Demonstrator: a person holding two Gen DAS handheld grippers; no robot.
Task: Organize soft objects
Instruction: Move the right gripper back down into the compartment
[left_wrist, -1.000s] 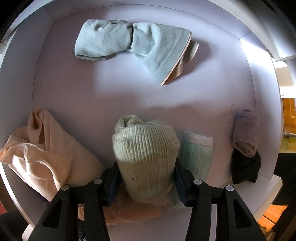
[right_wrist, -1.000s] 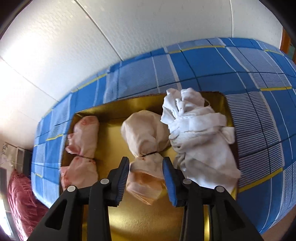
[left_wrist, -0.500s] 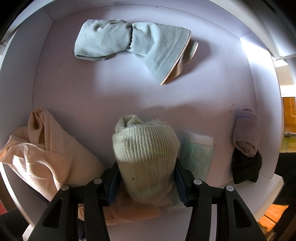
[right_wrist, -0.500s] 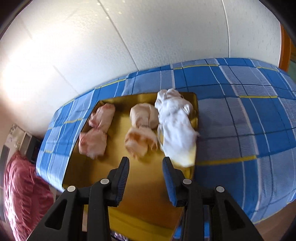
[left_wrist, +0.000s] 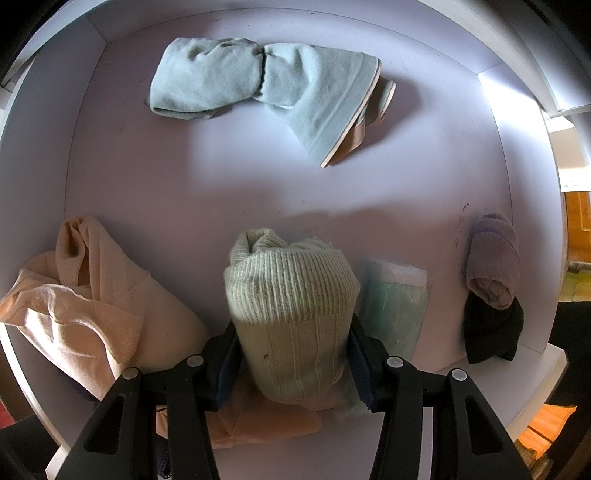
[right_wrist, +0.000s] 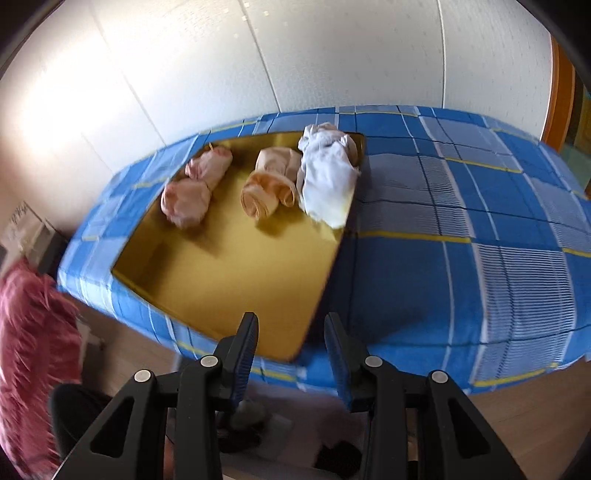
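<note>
In the left wrist view my left gripper (left_wrist: 291, 350) points straight down into a white bin (left_wrist: 532, 206) and is shut on a rolled pale green knit (left_wrist: 291, 295). Under it lie a peach cloth (left_wrist: 85, 306), a mint packet (left_wrist: 395, 306), a tied light blue towel (left_wrist: 266, 88) at the far side and a mauve and black sock roll (left_wrist: 491, 284) at the right. In the right wrist view my right gripper (right_wrist: 291, 339) is open with nothing between its jaws, held back from a gold tray (right_wrist: 229, 266) bearing a pink bundle (right_wrist: 195, 184), a peach bundle (right_wrist: 273, 184) and a white bundle (right_wrist: 325, 173).
The gold tray lies on a bed with a blue checked cover (right_wrist: 461, 229) against a white panelled wall (right_wrist: 258, 55). A fuzzy pink thing (right_wrist: 29, 350) stands at the left on the wooden floor (right_wrist: 535, 424). Dark blurred items sit on the floor below the gripper.
My right gripper has pulled back from the tray, leaving the peach bundle lying there; the bundles now look small and far. The left gripper and its knit roll have not moved.
</note>
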